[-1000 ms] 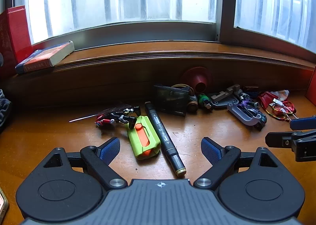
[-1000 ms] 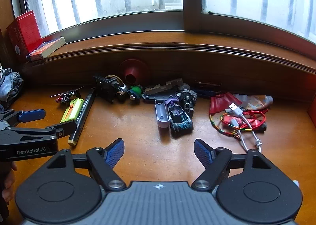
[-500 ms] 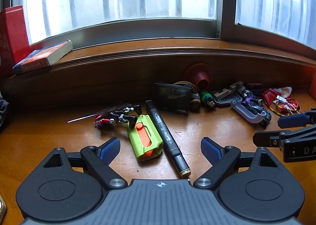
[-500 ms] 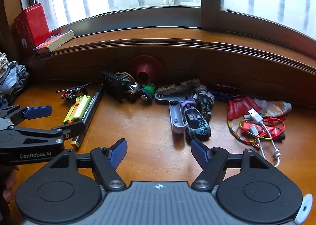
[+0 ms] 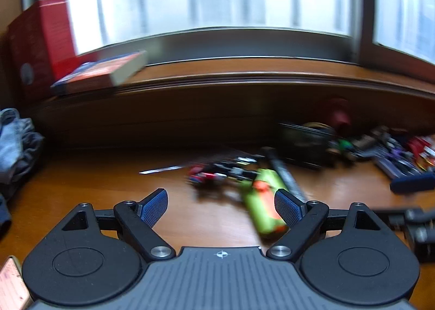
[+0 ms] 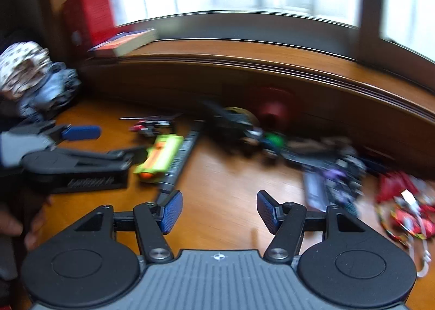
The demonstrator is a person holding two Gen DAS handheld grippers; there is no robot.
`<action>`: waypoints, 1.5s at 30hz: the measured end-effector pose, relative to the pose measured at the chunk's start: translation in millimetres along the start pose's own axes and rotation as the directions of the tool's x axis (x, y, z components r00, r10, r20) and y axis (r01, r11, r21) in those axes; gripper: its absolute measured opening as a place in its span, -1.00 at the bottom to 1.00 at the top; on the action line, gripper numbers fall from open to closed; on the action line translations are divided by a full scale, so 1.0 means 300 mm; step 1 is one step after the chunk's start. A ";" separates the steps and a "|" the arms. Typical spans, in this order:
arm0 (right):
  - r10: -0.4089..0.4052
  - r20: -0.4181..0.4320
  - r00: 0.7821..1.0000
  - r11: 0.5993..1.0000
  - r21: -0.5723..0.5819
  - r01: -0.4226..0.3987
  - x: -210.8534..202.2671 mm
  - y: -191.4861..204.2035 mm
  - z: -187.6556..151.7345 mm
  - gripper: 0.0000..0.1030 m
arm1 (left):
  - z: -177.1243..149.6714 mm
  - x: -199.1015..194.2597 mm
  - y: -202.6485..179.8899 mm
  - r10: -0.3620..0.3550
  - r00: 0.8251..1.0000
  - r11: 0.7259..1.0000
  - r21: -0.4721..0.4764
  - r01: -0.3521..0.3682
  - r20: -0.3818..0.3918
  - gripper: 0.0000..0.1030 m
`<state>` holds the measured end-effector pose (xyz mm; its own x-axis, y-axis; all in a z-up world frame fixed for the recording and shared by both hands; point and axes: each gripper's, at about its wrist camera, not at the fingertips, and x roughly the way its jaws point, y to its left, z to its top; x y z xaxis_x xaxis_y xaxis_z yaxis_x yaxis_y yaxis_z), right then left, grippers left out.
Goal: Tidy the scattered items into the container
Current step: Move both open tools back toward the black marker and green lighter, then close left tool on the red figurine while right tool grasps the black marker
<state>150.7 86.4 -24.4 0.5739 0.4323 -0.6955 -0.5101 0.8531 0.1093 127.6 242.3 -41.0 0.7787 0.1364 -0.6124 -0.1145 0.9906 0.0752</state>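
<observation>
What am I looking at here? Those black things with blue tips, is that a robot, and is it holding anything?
No robot: a person holds a two-finger gripper in each hand, each carrying a camera that looks along its fingers. One picture is from the left gripper, the other from the right gripper. Both are open and hold nothing. Both pictures are blurred. On the wooden table lie scattered items: a green and orange gadget, a long black marker, a dark toy car and red cords. A book rests on the window ledge. I see no container.
</observation>
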 end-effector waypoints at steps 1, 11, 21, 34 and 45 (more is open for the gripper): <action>0.013 -0.002 1.000 1.000 -0.019 -0.013 0.014 0.020 0.008 0.21 | 0.008 0.007 0.019 0.006 1.000 1.000 -0.013 -0.006 0.000 0.66; 0.054 -0.060 0.997 0.994 -0.094 -0.059 0.149 0.129 0.051 -0.07 | 0.060 0.054 0.078 -0.028 1.000 0.996 -0.082 0.028 0.003 0.66; -0.038 -0.067 0.997 0.998 -0.058 0.034 0.110 0.049 0.010 -0.65 | 0.071 0.126 0.020 -0.080 0.996 0.995 -0.065 0.078 -0.027 0.66; -0.078 -0.062 0.995 0.996 -0.038 0.076 0.106 -0.002 -0.005 -0.46 | 0.076 0.248 0.008 -0.099 0.993 0.992 -0.086 0.093 -0.059 0.60; -0.063 -0.040 0.997 0.996 -0.058 0.060 0.150 0.006 0.024 -0.40 | 0.053 0.180 0.024 -0.074 0.997 0.993 -0.091 0.072 -0.025 0.53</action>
<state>180.4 109.4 -50.3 0.5789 0.3660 -0.7287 -0.5110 0.8592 0.0256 178.6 256.8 -60.9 0.7695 0.0623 -0.6356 -0.1143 0.9926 -0.0411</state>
